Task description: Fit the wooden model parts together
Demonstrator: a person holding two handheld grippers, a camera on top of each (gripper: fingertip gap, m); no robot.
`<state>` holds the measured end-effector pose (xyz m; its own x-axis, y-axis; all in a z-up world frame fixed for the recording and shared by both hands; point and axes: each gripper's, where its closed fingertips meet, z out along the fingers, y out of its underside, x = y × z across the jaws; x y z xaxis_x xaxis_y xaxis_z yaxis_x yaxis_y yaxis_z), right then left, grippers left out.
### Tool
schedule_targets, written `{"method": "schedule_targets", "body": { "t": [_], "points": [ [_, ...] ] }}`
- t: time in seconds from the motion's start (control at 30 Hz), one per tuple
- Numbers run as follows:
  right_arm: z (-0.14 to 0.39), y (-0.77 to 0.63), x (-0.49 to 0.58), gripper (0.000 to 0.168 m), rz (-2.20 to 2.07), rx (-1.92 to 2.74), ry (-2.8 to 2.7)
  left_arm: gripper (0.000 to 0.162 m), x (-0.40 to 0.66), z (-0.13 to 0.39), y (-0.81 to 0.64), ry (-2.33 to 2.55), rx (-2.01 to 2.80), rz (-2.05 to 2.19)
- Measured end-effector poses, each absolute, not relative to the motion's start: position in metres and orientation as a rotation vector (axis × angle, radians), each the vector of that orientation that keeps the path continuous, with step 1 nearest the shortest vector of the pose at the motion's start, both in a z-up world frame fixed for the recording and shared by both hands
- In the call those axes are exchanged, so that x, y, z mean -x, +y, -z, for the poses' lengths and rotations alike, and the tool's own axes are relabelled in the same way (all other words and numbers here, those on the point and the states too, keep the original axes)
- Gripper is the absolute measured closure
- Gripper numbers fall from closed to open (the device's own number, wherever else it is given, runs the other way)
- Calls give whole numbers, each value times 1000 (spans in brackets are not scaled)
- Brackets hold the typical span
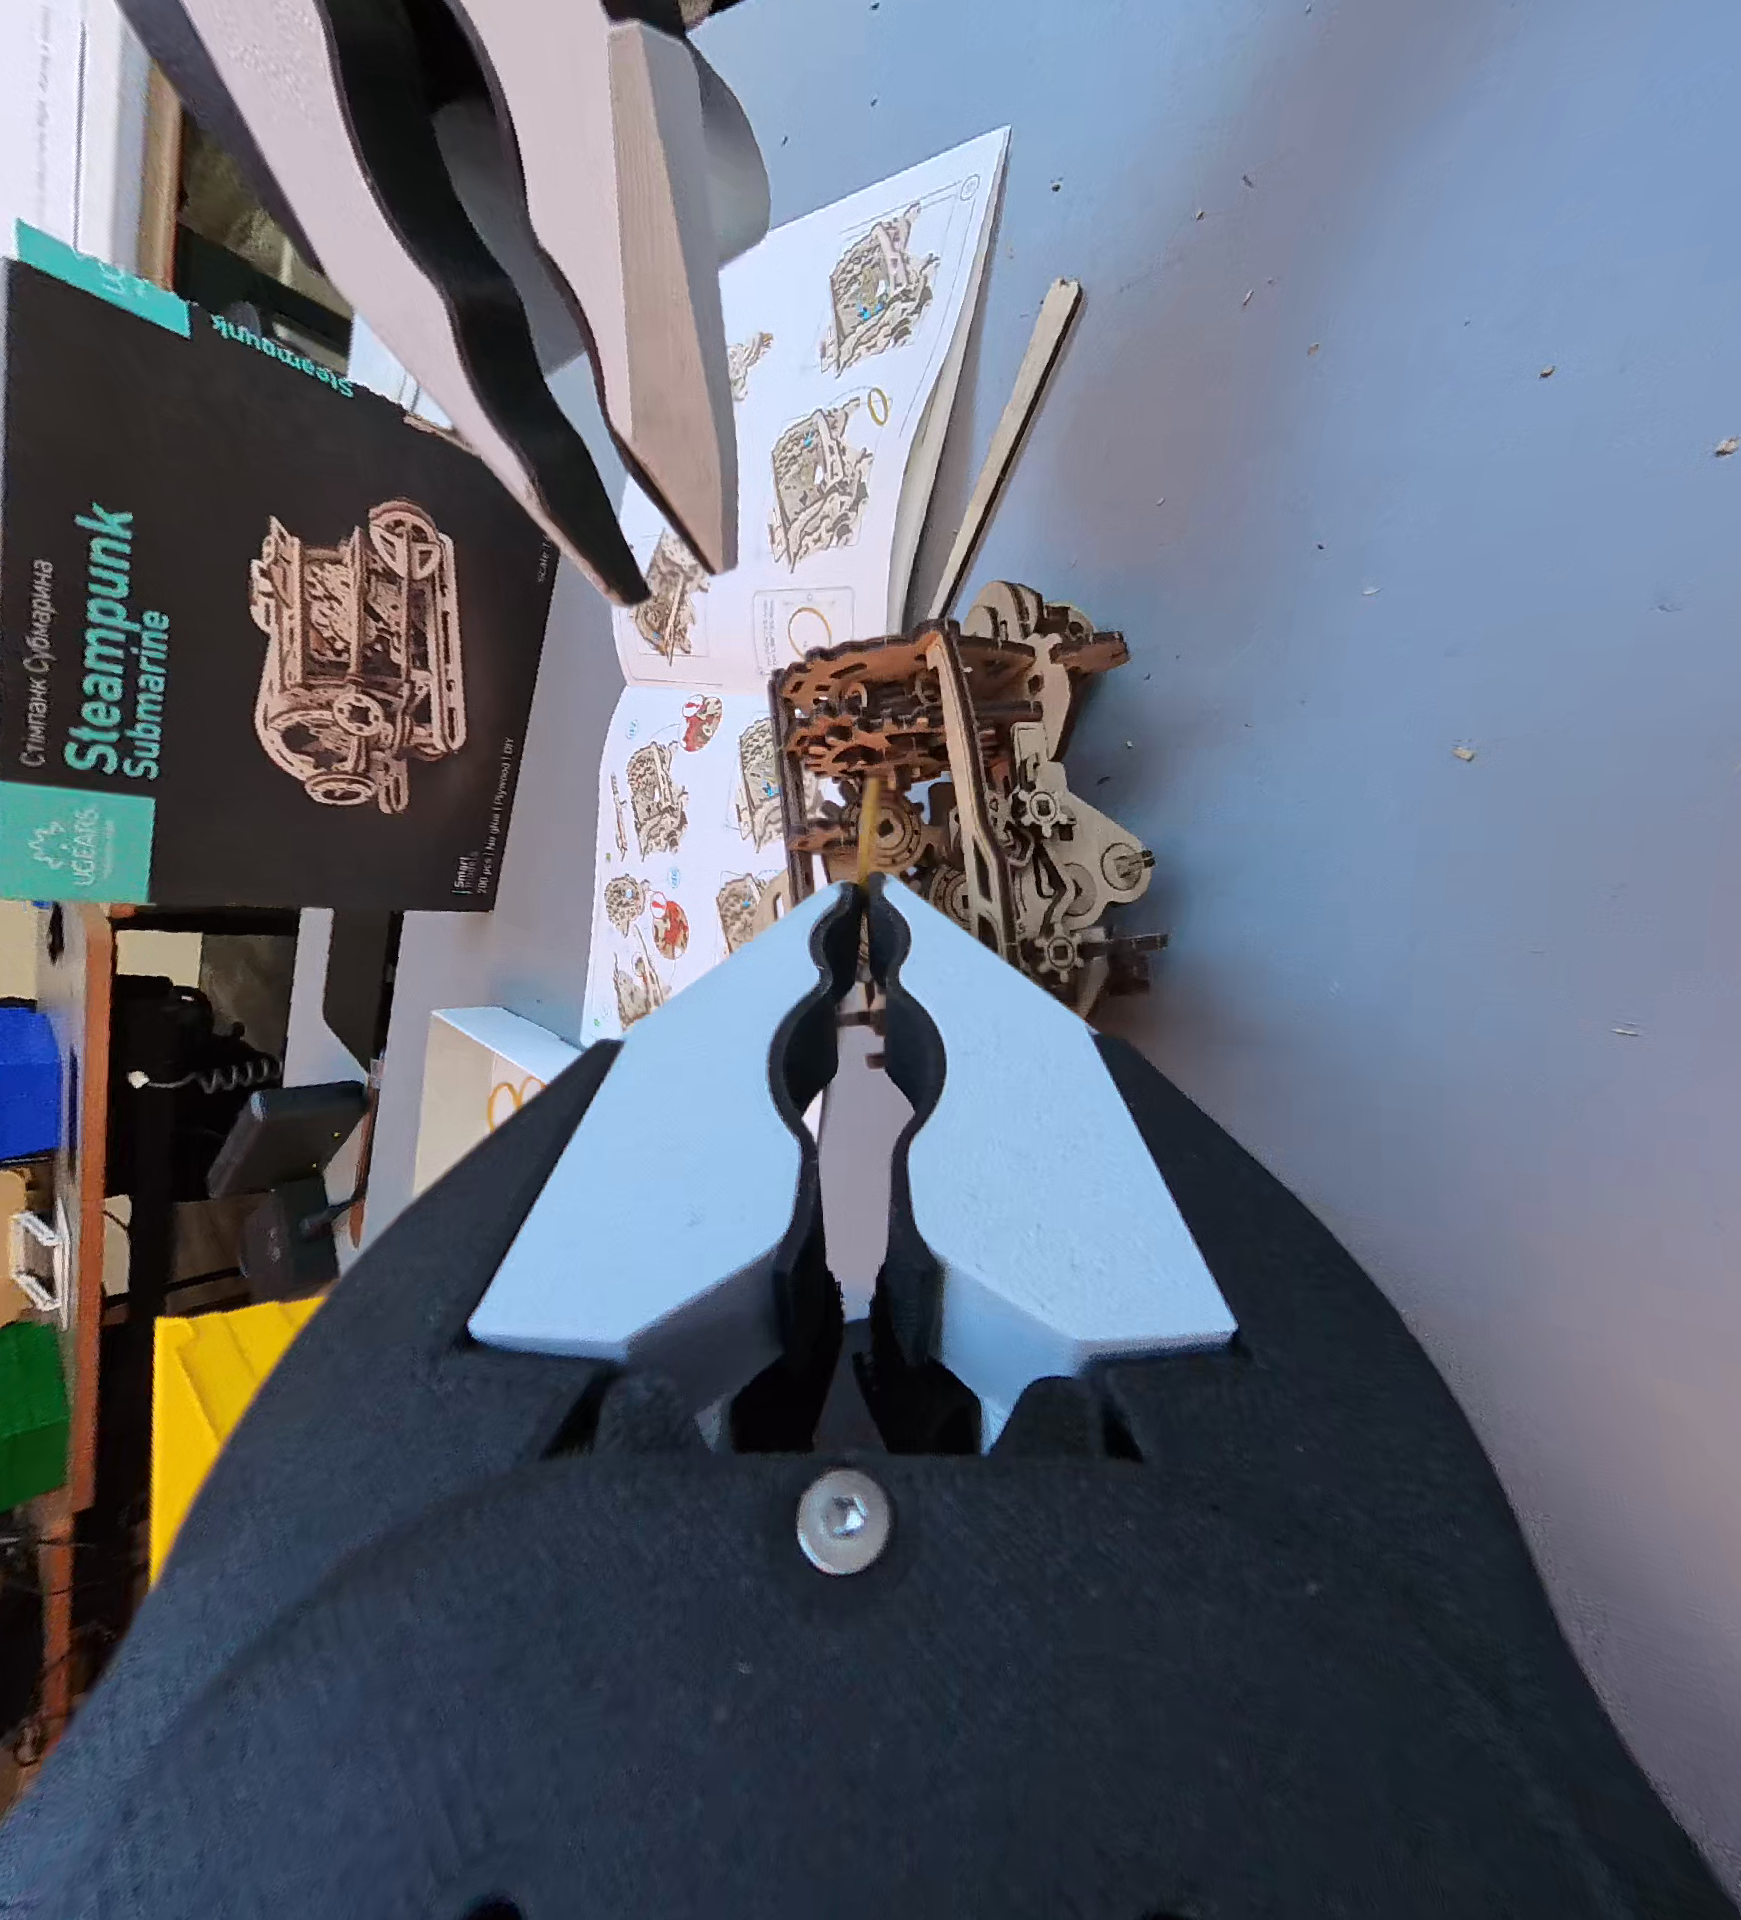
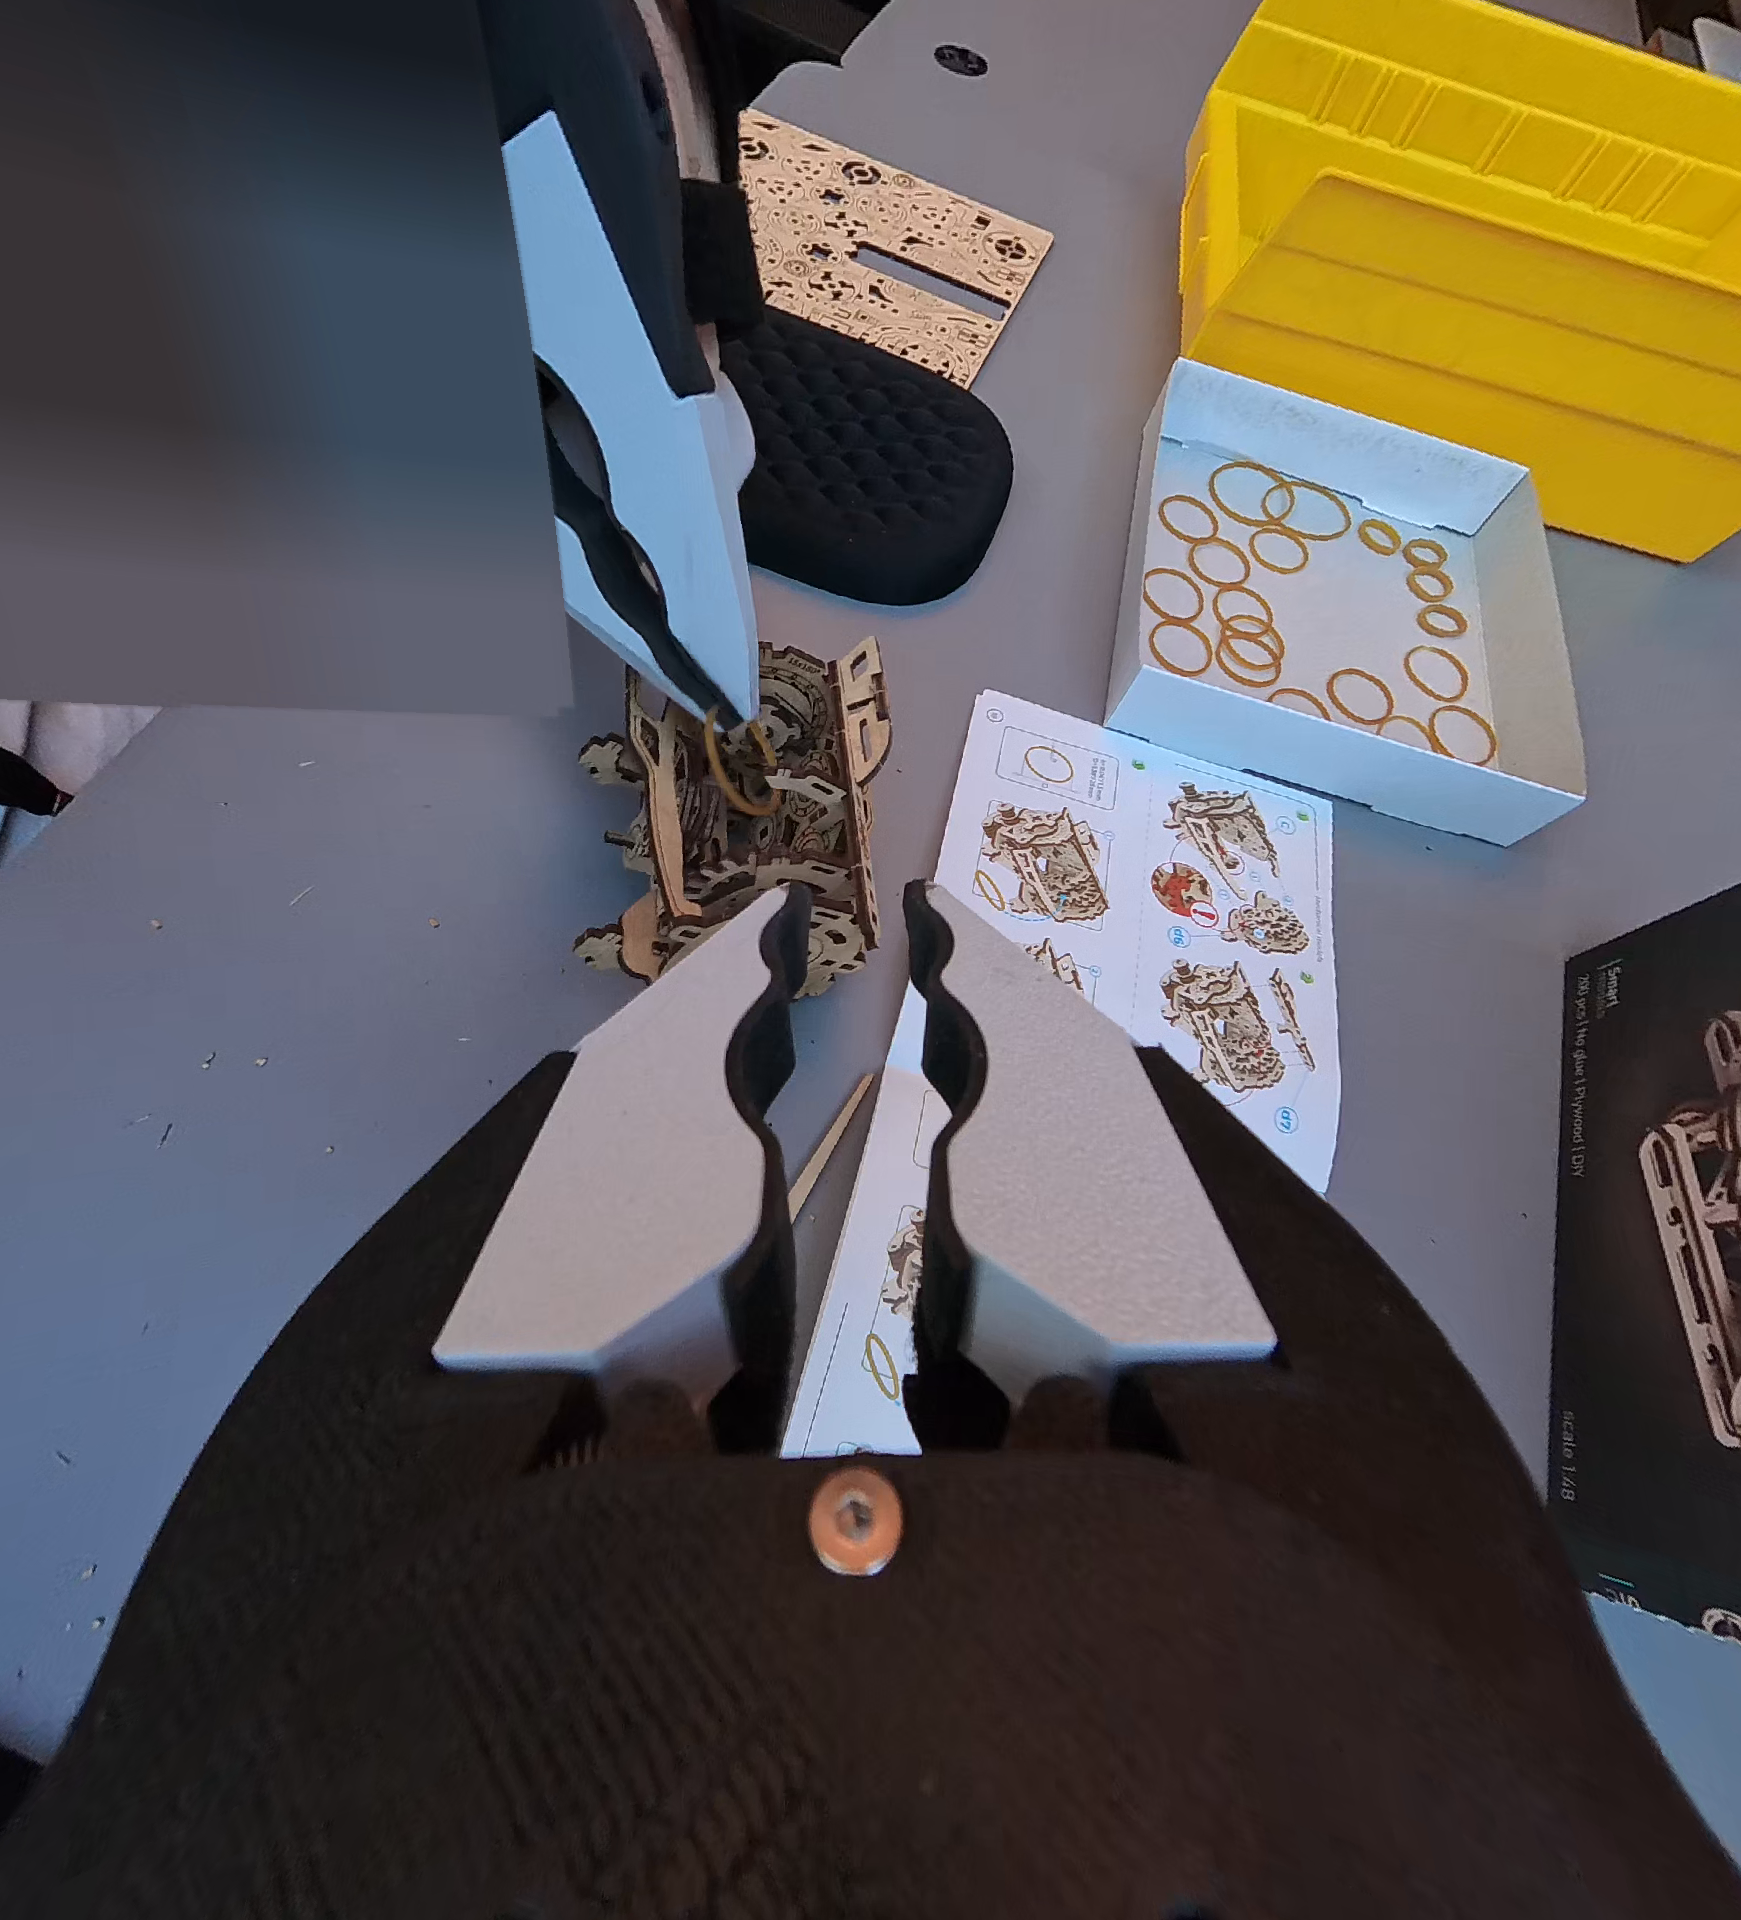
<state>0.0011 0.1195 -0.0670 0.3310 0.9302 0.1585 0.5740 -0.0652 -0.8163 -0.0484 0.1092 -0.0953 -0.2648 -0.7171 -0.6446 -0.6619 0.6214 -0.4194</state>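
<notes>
The left tool (image 1: 868,883) is clenched on a yellow rubber band (image 1: 871,826), its tips pinched together right against the half-built wooden model (image 1: 959,790), which sits on the grey tabletop (image 1: 1468,935) beside the open instruction booklet (image 1: 824,436). From the right wrist view the band (image 2: 741,764) shows as a loop hanging from those tips down into the upper framework of the model (image 2: 741,821), so the step in hand looks like stretching a band onto some peg or hook inside the mechanism; whether its far end has caught on anything cannot be told. The right tool (image 2: 853,902) is released, its fingers parted and holding nothing, hovering above the tabletop just short of the model's near end. The next move probably calls for the right tool to brace the light model so it does not slide or tip while the left draws the band taut and drops it over its seat. Spare bands lie in a white cardboard tray (image 2: 1531,499), with a yellow bin (image 2: 1468,208) behind it, a laser-cut parts sheet (image 2: 897,239) farther off and the kit box (image 2: 1697,1195) at the right.
</notes>
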Motion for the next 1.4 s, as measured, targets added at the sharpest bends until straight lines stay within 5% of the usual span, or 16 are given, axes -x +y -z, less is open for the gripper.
{"method": "schedule_targets", "body": {
  "t": [1.4],
  "points": [
    [97,107,32,149,-386,1901,-1853,162,37,102,114,1872,1027,-91]
  ]
}}
